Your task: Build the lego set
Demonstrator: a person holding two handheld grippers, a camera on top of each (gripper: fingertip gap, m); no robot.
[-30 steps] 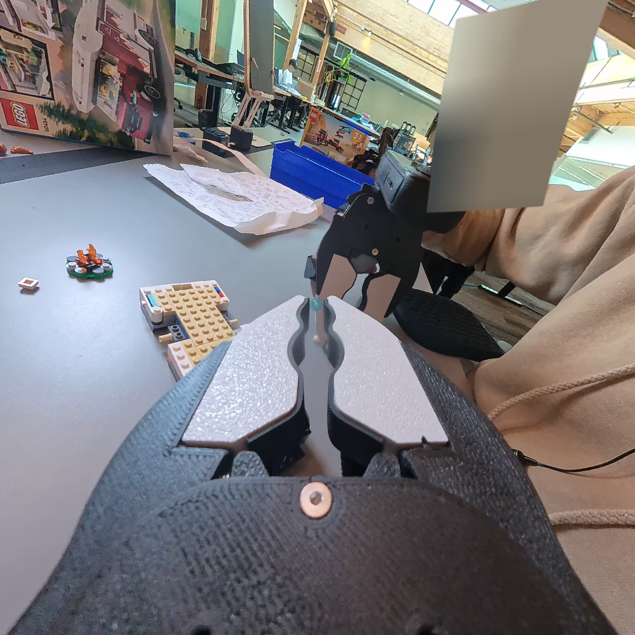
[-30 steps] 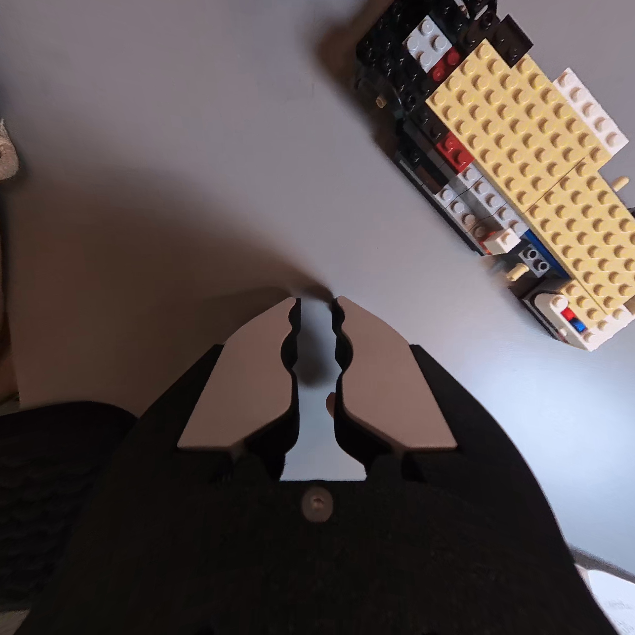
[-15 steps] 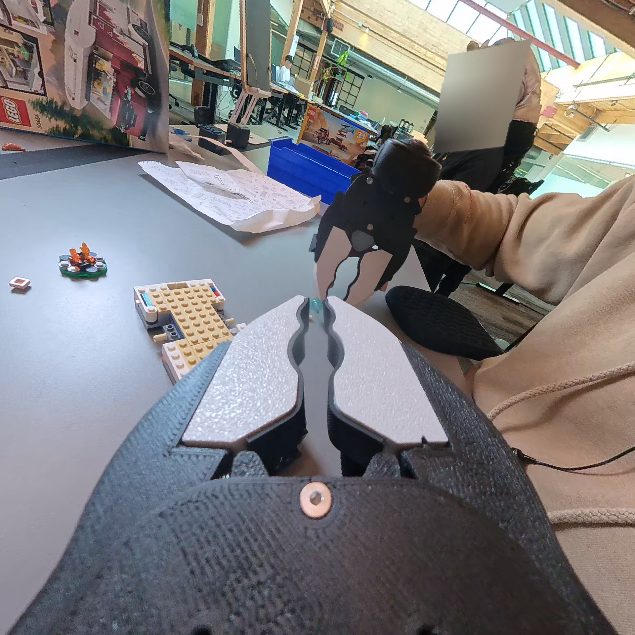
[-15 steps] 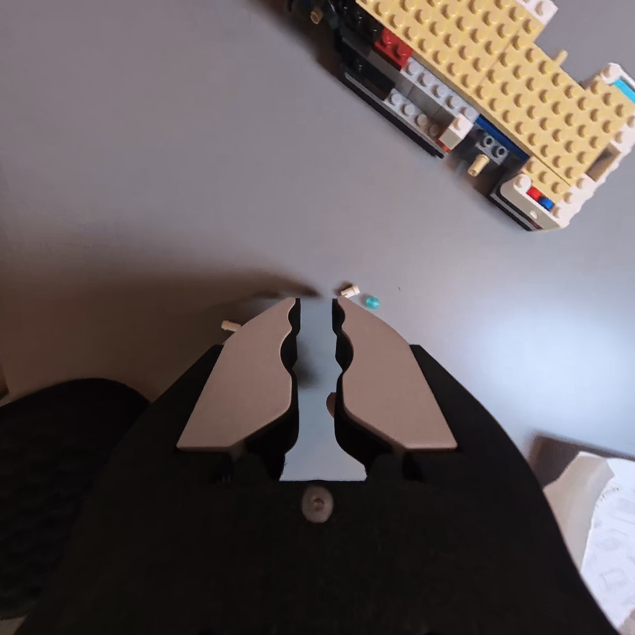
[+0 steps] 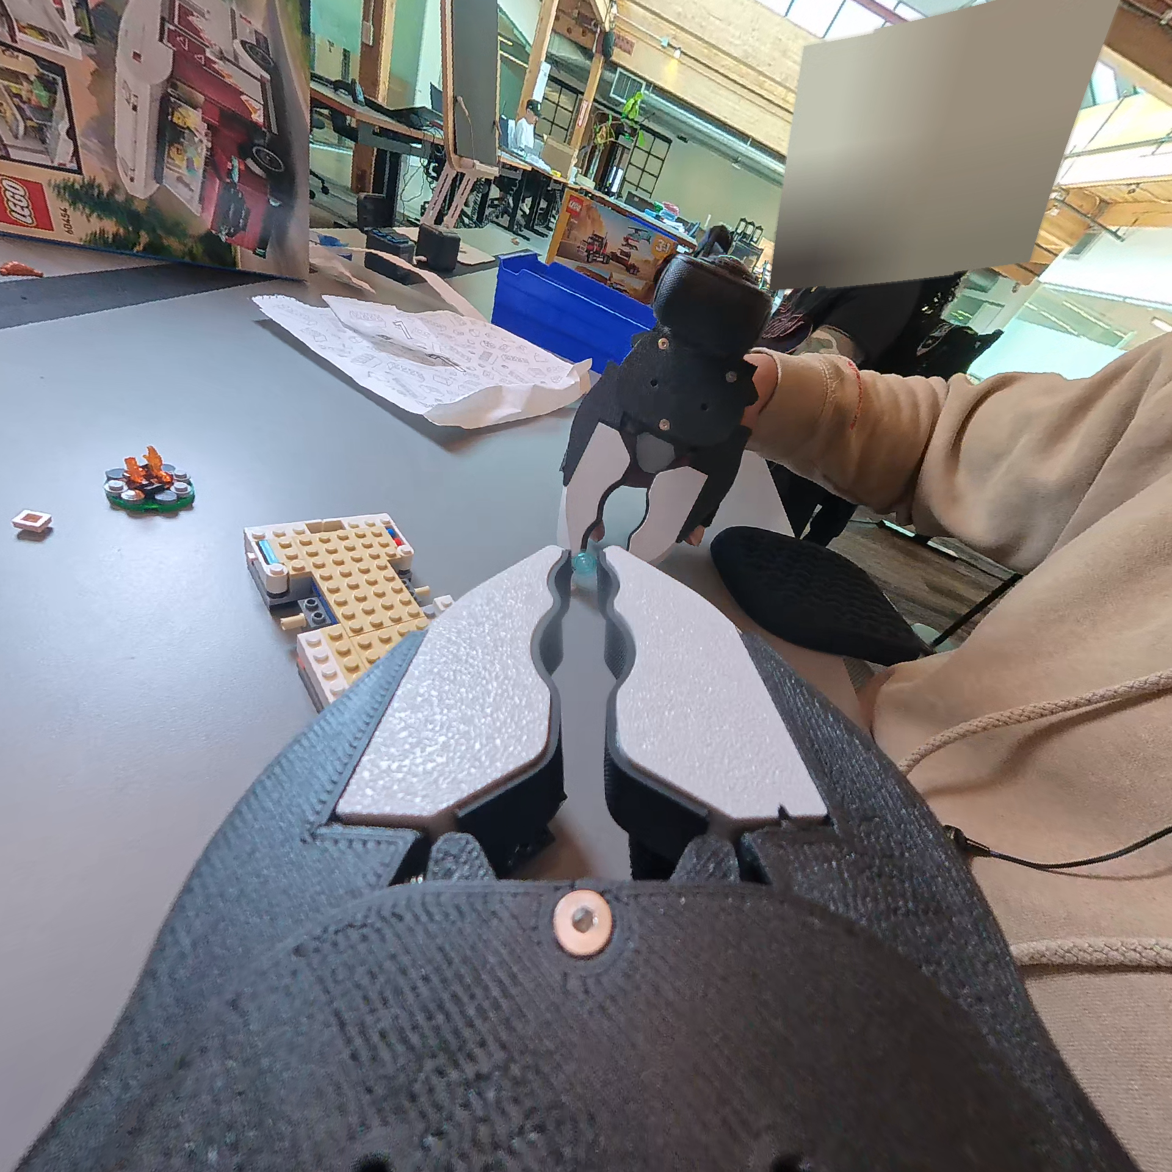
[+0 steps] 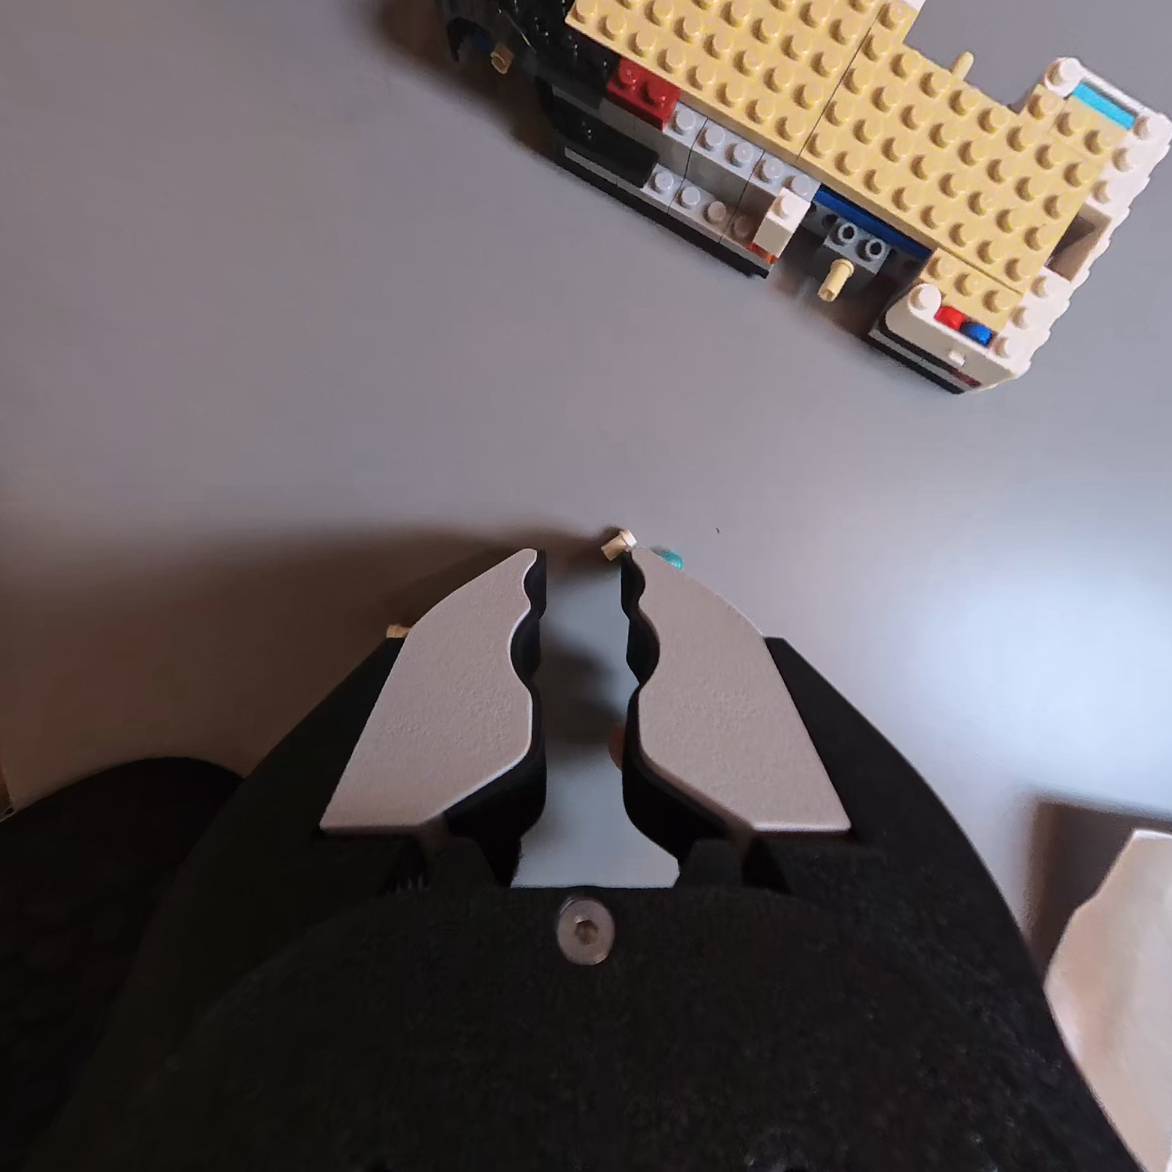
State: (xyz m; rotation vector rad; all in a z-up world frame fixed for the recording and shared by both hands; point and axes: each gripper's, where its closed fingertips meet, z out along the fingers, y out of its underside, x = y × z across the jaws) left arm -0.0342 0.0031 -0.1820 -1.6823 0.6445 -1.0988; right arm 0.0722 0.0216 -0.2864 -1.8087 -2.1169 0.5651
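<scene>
Teal stud (image 6: 672, 558), small, round and see-through, lies on the grey worktop (image 6: 317, 317) just beside the right-hand fingertip of my right claw (image 6: 580, 561). A short tan peg (image 6: 618, 544) lies at that same tip. Half a second ago this claw was narrower and the two bits lay a little ahead of it. Now its jaws are further apart with only bare worktop between them, and the tip has come right up to the peg. A second tan peg (image 6: 396, 631) peeks out by the other finger.

My left claw (image 5: 580, 555) has not stirred. Its wavy pads are a narrow slit apart, as before, gripping nothing, and the stud shows on the worktop beyond the tips. From this side I see my right claw pointing down at the worktop, lower and closer than a second ago.

The worktop is smooth, matt and dark grey. On it sits a flat tan studded brick build (image 5: 345, 571) with white, grey, red and blue edging, and farther off a little campfire model (image 5: 149, 485) and a small white tile (image 5: 32, 521). A creased printed paper sheet (image 5: 431, 361), a picture box (image 5: 158, 127) and a blue bin (image 5: 558, 304) lie beyond. Behind them is an open workshop with timber beams. My claws are rough black printed plastic with pebbled pale pads.
</scene>
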